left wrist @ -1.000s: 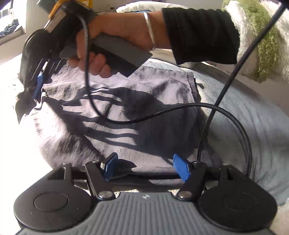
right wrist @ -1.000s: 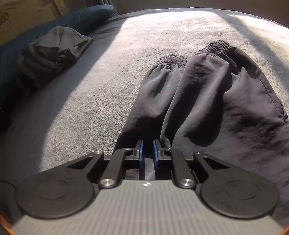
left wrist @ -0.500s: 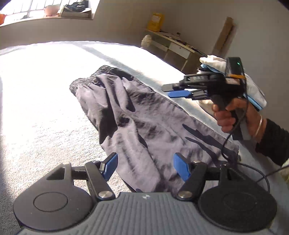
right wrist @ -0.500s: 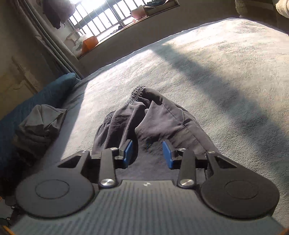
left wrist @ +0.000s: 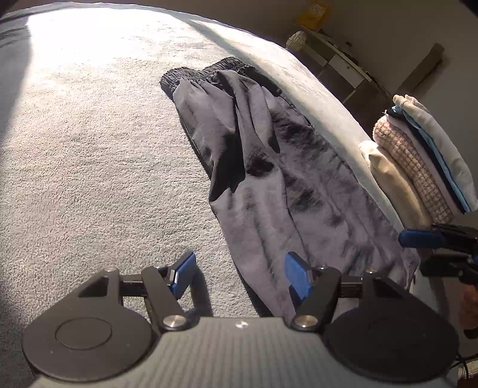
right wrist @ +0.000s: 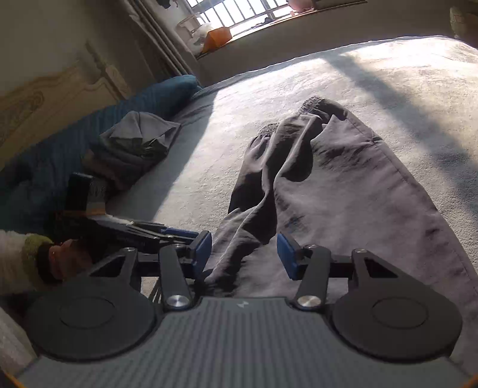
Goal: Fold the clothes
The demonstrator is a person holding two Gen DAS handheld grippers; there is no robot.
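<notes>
Dark grey trousers (left wrist: 269, 167) lie lengthwise on the bed, elastic waistband at the far end, cloth rumpled along the middle; they also show in the right wrist view (right wrist: 343, 191). My left gripper (left wrist: 240, 274) is open and empty, low over the near left edge of the trousers. My right gripper (right wrist: 244, 253) is open and empty above the near end of the cloth. The right gripper's blue fingertips (left wrist: 418, 238) show at the right edge of the left wrist view. The left gripper (right wrist: 167, 231) shows at the left of the right wrist view.
A light fleecy bedcover (left wrist: 89, 149) spreads to the left. A stack of folded clothes (left wrist: 418, 155) sits at the bed's right edge. A crumpled grey garment (right wrist: 137, 143) lies on a blue pillow (right wrist: 149, 101) by the headboard. A window (right wrist: 254, 12) is behind.
My right gripper has opened, let go of the trousers and pulled back from them. My left gripper swung round, now looking along the trousers towards the waistband.
</notes>
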